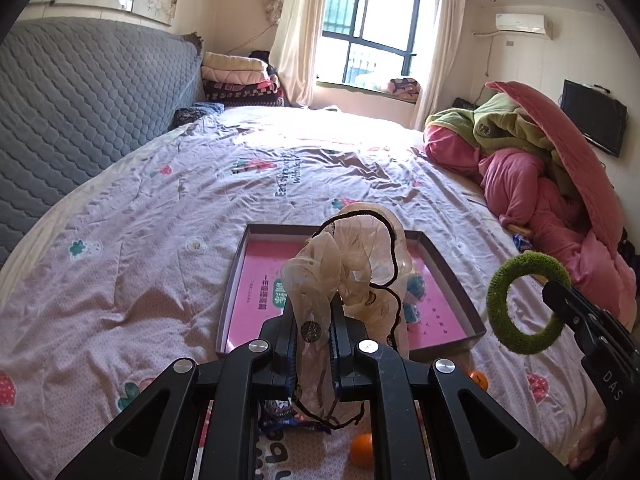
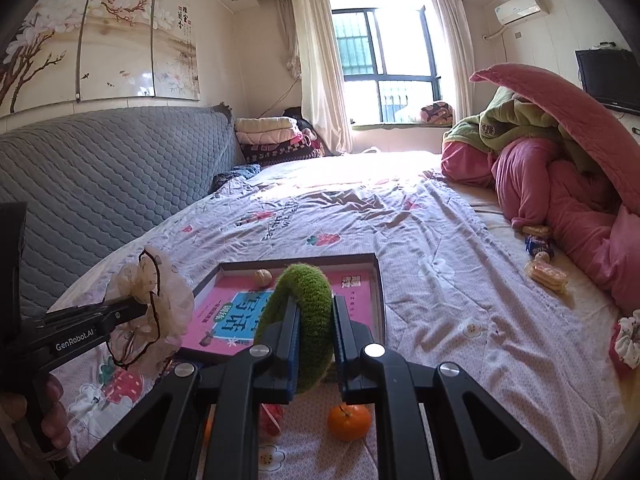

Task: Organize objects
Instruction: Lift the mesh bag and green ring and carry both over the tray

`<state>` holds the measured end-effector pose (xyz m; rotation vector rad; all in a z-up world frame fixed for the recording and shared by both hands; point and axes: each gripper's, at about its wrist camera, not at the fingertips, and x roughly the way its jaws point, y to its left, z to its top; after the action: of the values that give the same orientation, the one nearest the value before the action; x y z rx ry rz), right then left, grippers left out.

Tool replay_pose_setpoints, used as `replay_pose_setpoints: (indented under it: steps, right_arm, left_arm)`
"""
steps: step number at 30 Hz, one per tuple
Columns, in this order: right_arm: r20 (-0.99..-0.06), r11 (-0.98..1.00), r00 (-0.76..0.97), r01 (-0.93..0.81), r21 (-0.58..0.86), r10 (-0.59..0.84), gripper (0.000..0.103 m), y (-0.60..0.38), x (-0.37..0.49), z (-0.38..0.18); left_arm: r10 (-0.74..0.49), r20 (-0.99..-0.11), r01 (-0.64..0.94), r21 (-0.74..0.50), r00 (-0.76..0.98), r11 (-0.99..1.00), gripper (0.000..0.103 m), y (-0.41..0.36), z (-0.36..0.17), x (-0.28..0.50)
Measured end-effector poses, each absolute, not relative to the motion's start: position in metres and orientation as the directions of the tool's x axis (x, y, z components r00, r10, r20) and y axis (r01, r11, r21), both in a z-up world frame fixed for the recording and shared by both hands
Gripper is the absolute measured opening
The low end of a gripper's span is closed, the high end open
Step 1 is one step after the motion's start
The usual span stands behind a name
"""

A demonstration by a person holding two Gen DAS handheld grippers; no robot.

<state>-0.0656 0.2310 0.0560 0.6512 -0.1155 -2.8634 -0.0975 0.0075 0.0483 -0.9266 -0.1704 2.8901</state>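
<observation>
Both claws: matte black plastic linkage arms, silver round screws at pivots, blue ribbed pads inside fingers. Left claw (image 1: 316, 332) is labelled "GenRobot.AI" in white, right claw (image 2: 316, 332) "DAS". Bare-skinned hand (image 2: 48, 412) at 8 o'clock.

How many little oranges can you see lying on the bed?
2 at least: one orange below the right gripper, another orange right of the left gripper. The grippers may hide more.

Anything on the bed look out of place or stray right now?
Yes. An orange mandarin lies loose on the sheet near the shallow grey tray with the pink base, not in it. Packaged snacks sit scattered by the pink quilt.
</observation>
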Motion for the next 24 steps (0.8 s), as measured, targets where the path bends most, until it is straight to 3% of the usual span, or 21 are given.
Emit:
replay_pose_setpoints:
  steps: [5,24]
  right_arm:
    - [-0.389,-0.974,-0.895,0.179,0.137,-0.219,0.015,0.226,-0.075,0.072]
    - [-0.326,-0.962,-0.909,0.212,0.173,-0.259,0.015,0.205,-0.105,0.103]
  left_arm:
    - [0.142,-0.551,-0.043,-0.189,-0.823,-0.981,0.012,0.005,0.064,-0.112]
    - [0.127,-0.493,-0.048,-0.169,-0.861,-0.984,0.012,0.006,0.097,-0.138]
